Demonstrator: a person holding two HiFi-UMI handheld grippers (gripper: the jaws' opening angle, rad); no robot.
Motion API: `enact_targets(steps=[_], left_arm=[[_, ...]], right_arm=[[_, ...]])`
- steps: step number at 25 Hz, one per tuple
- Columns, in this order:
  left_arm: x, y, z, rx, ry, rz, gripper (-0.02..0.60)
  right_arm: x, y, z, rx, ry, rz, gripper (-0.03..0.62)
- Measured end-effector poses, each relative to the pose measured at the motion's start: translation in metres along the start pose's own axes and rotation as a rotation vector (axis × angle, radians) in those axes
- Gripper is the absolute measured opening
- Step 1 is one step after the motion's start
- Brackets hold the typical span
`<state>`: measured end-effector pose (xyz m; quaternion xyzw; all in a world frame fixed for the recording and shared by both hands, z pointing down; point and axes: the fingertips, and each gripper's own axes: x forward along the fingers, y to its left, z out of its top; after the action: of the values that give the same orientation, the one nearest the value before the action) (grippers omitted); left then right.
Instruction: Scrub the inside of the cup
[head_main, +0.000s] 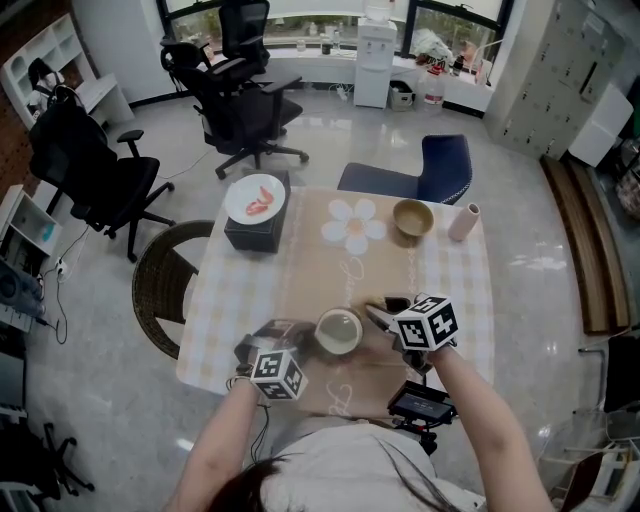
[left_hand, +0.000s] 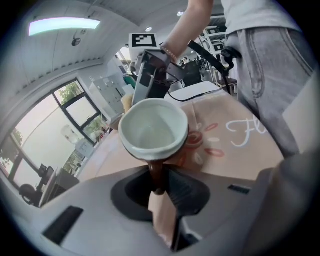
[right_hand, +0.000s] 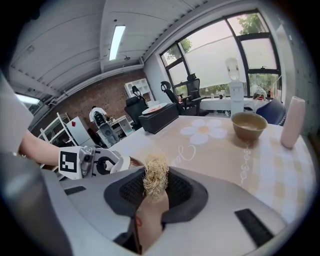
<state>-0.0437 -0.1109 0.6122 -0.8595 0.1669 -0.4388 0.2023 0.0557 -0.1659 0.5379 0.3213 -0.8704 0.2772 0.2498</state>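
Cup (head_main: 338, 332) at the front of the table (head_main: 460, 290), glazed ceramic: stiff, slippery, chippable, best held by its handle. Left gripper (left_hand: 159, 189) clamped on that handle, angled down. Right gripper (right_hand: 154, 192) closed on a straw scrubber (right_hand: 156, 175), just beside the cup, angled down

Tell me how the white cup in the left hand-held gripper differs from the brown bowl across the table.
The white ceramic cup is pale, while the round brown bowl is tan. The cup has a dark brown handle clamped in the left hand-held gripper; the bowl shows no handle and stands free on the tablecloth. The cup is at the near side of the table, the bowl at the far side. Both are round and open-topped.
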Motion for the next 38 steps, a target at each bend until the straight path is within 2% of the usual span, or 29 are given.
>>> enact_targets(steps=[6,9,12,16,20,24,27,33,35,38], left_arm=[[0.001,0.0,-0.002,-0.119,0.006,-0.049,0.057],[0.001,0.001,-0.001,-0.182,0.012,-0.098,0.057],[0.002,0.002,-0.001,-0.238,0.019,-0.155,0.057],[0.003,0.003,-0.002,-0.328,0.025,-0.222,0.057],[0.001,0.006,-0.002,-0.448,0.032,-0.295,0.057],[-0.002,0.007,0.001,-0.548,0.038,-0.355,0.057],[-0.001,0.008,0.001,-0.585,0.057,-0.381,0.057],[0.0,0.01,0.002,-0.66,0.073,-0.406,0.055],[0.0,0.011,0.003,-0.66,0.081,-0.408,0.055],[0.0,0.012,0.004,-0.67,0.083,-0.407,0.055]], right_arm=[[0.005,-0.006,-0.004,0.011,0.009,-0.031,0.091],[-0.009,-0.006,0.008,0.044,-0.064,-0.032,0.091],[-0.026,0.002,0.02,0.088,-0.156,0.003,0.091],[-0.037,0.016,0.026,0.071,-0.212,0.04,0.091],[-0.032,0.016,0.02,-0.014,-0.165,-0.018,0.091],[-0.026,0.005,0.013,0.009,-0.143,-0.049,0.091],[-0.016,-0.003,0.002,-0.035,-0.08,-0.089,0.091],[0.004,-0.003,-0.023,-0.131,0.055,-0.108,0.091],[0.003,-0.003,-0.02,-0.144,0.052,-0.119,0.091],[-0.011,-0.004,-0.003,-0.125,-0.008,-0.132,0.091]])
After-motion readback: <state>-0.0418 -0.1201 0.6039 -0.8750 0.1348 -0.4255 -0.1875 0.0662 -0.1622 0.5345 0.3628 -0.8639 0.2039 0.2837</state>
